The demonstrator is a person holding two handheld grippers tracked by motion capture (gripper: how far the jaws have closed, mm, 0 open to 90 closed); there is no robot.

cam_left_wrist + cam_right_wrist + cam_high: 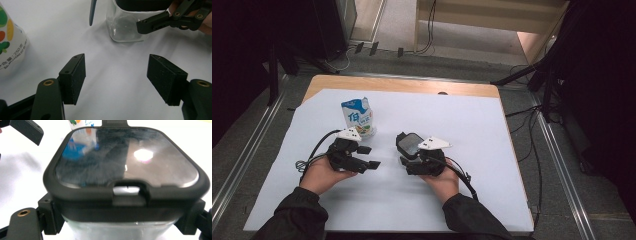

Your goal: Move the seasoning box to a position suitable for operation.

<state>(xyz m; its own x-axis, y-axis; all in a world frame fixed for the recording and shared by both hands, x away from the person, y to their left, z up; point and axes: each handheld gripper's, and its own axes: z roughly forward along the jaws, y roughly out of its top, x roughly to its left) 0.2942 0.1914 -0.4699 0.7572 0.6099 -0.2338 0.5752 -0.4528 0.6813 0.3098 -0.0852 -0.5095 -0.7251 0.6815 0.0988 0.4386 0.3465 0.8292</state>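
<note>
A clear square container (409, 143) with a black-rimmed glossy lid (125, 162) stands on the white sheet, and my right gripper (408, 152) is shut on it. In the right gripper view its jaws press on both sides of the body just under the lid, around (120, 220). To its left my left gripper (368, 157) stands open, with bare sheet between its pads (116, 77). The left gripper view has the container's glass base (123, 27) ahead of it. A blue and white drink carton (357, 116) stands upright behind the left gripper.
The white sheet (447, 110) covers most of the wooden table (402, 85). The carton's printed side (10, 42) is close on the left in the left gripper view. Cables and dark stands lie on the floor around the table.
</note>
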